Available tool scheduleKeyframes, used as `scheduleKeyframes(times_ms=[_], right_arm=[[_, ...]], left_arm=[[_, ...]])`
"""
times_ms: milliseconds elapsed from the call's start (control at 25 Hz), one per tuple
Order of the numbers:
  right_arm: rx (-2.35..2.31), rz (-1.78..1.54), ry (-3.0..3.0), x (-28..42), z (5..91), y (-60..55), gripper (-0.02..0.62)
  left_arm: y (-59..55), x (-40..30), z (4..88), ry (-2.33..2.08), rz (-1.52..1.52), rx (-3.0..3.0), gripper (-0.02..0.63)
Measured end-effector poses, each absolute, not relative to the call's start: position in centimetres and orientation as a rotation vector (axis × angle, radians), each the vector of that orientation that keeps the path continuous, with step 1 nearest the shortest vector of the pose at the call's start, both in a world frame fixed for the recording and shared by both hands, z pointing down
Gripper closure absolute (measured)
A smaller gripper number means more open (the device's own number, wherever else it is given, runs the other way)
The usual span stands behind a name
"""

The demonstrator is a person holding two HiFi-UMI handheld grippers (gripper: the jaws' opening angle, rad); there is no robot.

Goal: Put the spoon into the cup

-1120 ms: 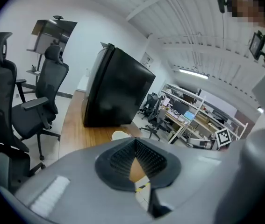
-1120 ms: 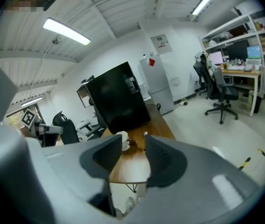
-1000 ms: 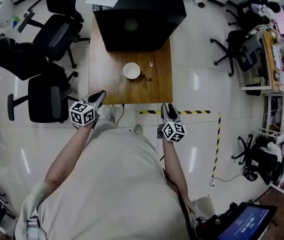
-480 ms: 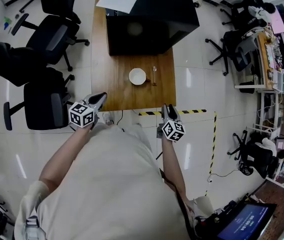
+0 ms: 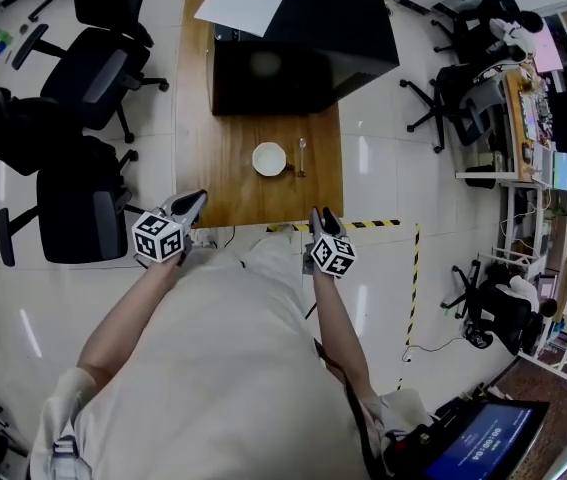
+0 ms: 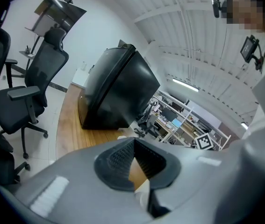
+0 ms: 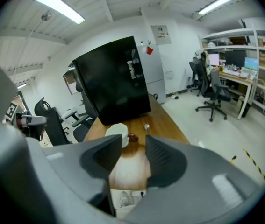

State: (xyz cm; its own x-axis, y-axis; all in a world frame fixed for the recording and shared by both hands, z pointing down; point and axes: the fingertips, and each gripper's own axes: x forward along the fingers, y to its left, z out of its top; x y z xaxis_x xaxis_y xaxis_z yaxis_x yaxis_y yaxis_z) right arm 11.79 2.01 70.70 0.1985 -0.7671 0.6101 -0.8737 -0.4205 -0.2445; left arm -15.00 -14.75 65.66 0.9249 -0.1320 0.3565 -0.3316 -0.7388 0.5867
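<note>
Lying flat on the table (image 5: 203,168) just right of the cup (image 5: 269,158), the thin spoon (image 5: 301,156) may skid or knock the cup if the empty right gripper (image 7: 133,140), jaws apart and well short of the cup, pinches off-centre; the left gripper (image 6: 134,141) is clenched on nothing.

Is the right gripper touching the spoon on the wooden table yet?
Apart. In the head view the right gripper is at the near edge of the wooden table, with bare wood between it and the small metal spoon.

Left gripper (image 5: 197,198) fingers together, right gripper (image 5: 318,212) fingers apart, arms extended forward
</note>
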Motion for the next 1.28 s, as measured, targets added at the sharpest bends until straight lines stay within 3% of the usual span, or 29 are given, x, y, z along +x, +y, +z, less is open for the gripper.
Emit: scheduleKeyframes(times_ms=[800, 1280], right_arm=[[1.78, 1.104, -1.62, 17.5, 86.4, -5.2, 0.437], [1.653, 1.135, -1.542, 17.2, 90.8, -7.4, 0.436]], left_arm=[[-16.2, -10.5, 64.7, -0.585, 0.521, 2.363, 0.606], [-14.5, -10.2, 65.4, -0.67, 0.629, 2.32, 0.606]])
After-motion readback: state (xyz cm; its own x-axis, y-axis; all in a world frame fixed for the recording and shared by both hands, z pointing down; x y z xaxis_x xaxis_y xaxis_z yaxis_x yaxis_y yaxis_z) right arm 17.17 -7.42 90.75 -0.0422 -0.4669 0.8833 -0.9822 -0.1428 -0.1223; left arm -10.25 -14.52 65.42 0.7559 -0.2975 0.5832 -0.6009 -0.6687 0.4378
